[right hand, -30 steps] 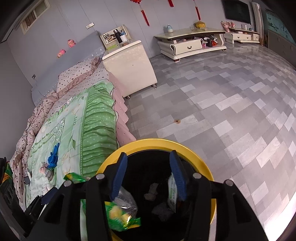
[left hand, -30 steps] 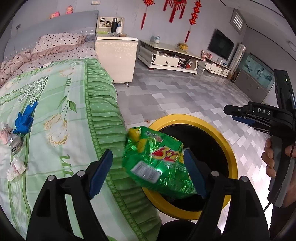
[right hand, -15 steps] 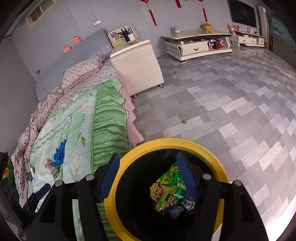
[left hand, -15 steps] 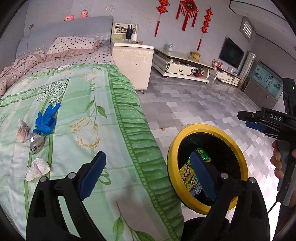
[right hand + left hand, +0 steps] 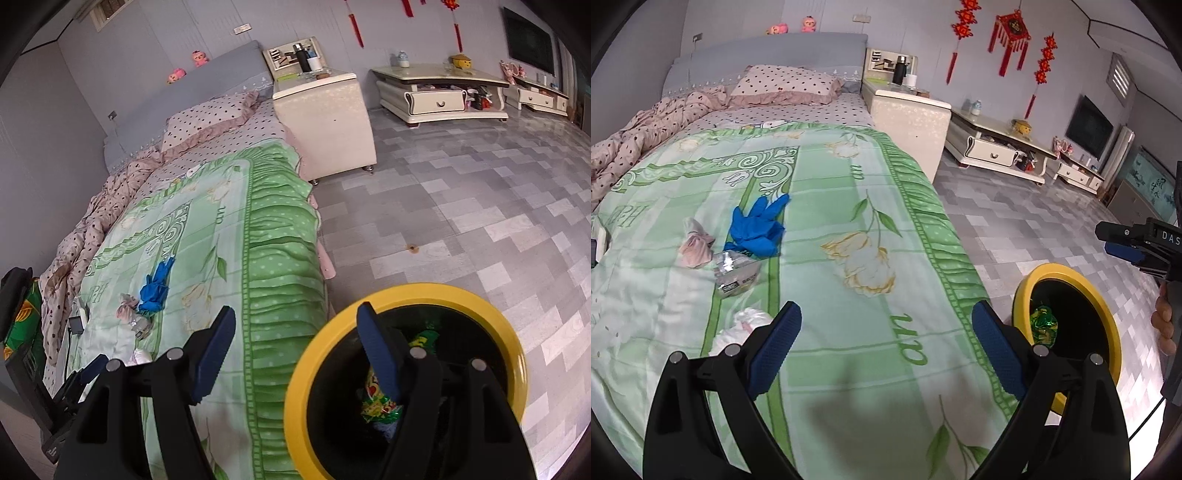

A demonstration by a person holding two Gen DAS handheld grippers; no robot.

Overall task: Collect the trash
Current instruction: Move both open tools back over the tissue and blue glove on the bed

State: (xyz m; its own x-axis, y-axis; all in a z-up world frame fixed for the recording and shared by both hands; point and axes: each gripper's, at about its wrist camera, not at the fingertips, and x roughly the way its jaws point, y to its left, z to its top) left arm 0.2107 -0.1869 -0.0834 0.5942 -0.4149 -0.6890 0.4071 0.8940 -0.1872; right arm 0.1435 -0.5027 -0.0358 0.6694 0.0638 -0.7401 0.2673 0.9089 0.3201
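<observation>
My left gripper (image 5: 884,310) is open and empty above the green bedspread (image 5: 849,184). Ahead of it on the bed lie a blue glove (image 5: 755,229), a crumpled pink tissue (image 5: 696,247), a clear plastic wrapper (image 5: 737,273) and a white tissue (image 5: 738,328) just beside its left finger. My right gripper (image 5: 295,312) is open and empty, straddling the bed's edge and the yellow-rimmed black bin (image 5: 443,291). A green snack bag (image 5: 380,402) lies inside the bin. In the left wrist view the bin (image 5: 1067,271) stands on the floor by the bed.
A cream nightstand (image 5: 908,122) stands at the head of the bed, with a low TV cabinet (image 5: 997,151) behind it on the grey tiled floor (image 5: 480,203). A small device with a cable (image 5: 75,325) lies at the bed's left edge. A hand (image 5: 1165,325) holds the right gripper.
The left gripper let the green snack bag drop into the bin and swung left over the bed. The right gripper opened wider, released its scrap and shifted left toward the bed's edge.
</observation>
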